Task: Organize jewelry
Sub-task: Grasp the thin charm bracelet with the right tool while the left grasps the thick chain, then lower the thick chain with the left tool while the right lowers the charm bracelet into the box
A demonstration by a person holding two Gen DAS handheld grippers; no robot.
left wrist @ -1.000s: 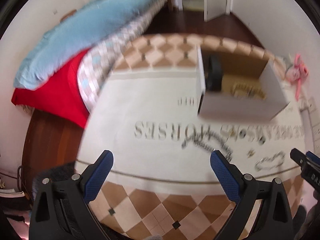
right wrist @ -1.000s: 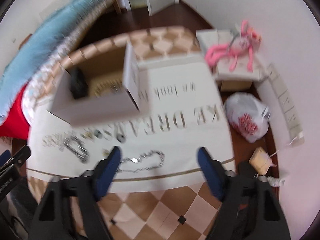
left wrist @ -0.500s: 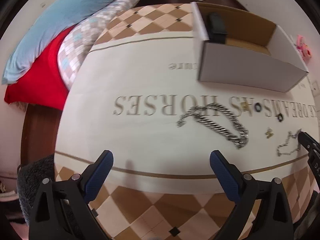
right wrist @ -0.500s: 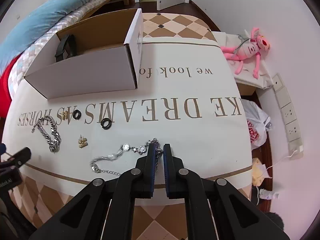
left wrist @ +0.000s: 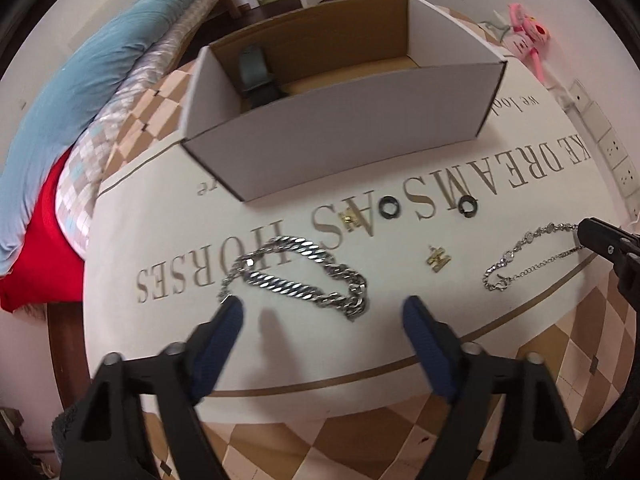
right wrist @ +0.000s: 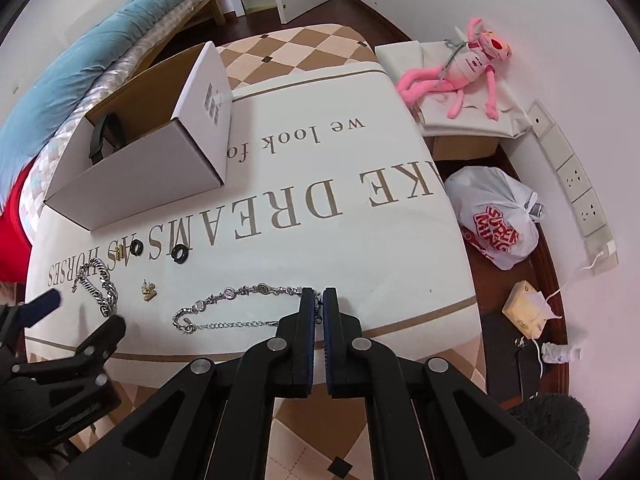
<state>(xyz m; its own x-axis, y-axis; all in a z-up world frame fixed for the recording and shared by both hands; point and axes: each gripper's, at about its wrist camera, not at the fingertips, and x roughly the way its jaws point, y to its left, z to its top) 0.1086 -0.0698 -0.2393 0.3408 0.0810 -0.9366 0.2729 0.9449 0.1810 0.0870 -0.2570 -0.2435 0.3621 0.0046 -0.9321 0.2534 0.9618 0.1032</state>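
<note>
Jewelry lies on a white lettered tablecloth [left wrist: 168, 208]. A chunky silver chain bracelet [left wrist: 304, 274] lies just ahead of my open left gripper [left wrist: 320, 316], between its fingertips. Two black rings [left wrist: 389, 208] [left wrist: 466, 203] and two small gold earrings [left wrist: 350, 218] [left wrist: 438, 259] lie behind it. My right gripper [right wrist: 319, 294] is shut on the right end of a thin silver necklace [right wrist: 232, 306], which still rests on the cloth; it also shows in the left wrist view [left wrist: 520, 258]. An open white cardboard box [left wrist: 344, 132] holds a black watch [left wrist: 258, 80].
A bed with a blue quilt [left wrist: 92, 64] and a red cover [left wrist: 36, 248] stands to the left. A pink plush toy [right wrist: 468, 64], a white plastic bag [right wrist: 496, 216] and wall sockets [right wrist: 576, 176] are at the right. The table edge is near, with checked cloth [left wrist: 360, 440] hanging.
My left gripper has moved forward and to the right, close up to the chunky bracelet. My right gripper closed on the end of the thin necklace and stays shut there.
</note>
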